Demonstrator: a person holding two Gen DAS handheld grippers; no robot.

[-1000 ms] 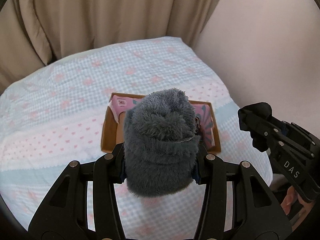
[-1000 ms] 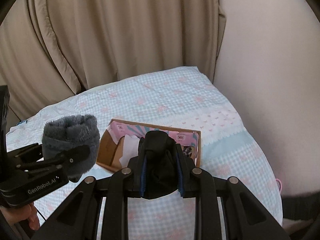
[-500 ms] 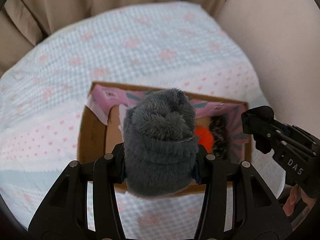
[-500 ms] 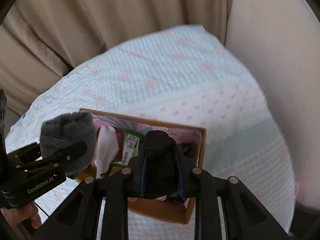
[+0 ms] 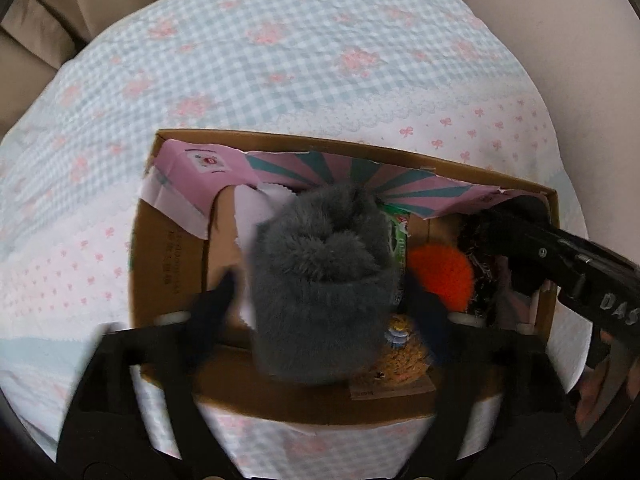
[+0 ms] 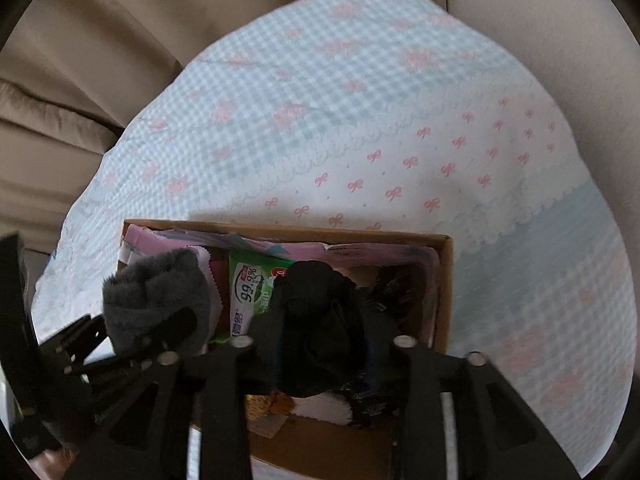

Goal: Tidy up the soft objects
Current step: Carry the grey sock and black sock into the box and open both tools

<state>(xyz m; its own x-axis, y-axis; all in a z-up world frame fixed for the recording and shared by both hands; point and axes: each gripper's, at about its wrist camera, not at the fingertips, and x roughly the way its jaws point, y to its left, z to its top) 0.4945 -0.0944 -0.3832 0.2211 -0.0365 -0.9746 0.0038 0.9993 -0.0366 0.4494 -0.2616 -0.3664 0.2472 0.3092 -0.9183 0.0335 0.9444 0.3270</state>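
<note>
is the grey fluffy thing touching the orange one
Apart. Left wrist view shows a strip of green packet between the grey fluffy thing and the orange one.

Left gripper fingers motion-blurred; cardboard box floor mostly hidden.

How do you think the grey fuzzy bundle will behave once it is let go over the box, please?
The grey bundle looks plush and rolled, so it should squash rather than hold shape. It probably weighs little for its bulk. Its pile should stop it sliding, so it will likely settle where it lands in the box, perhaps unrolling slightly.
</note>
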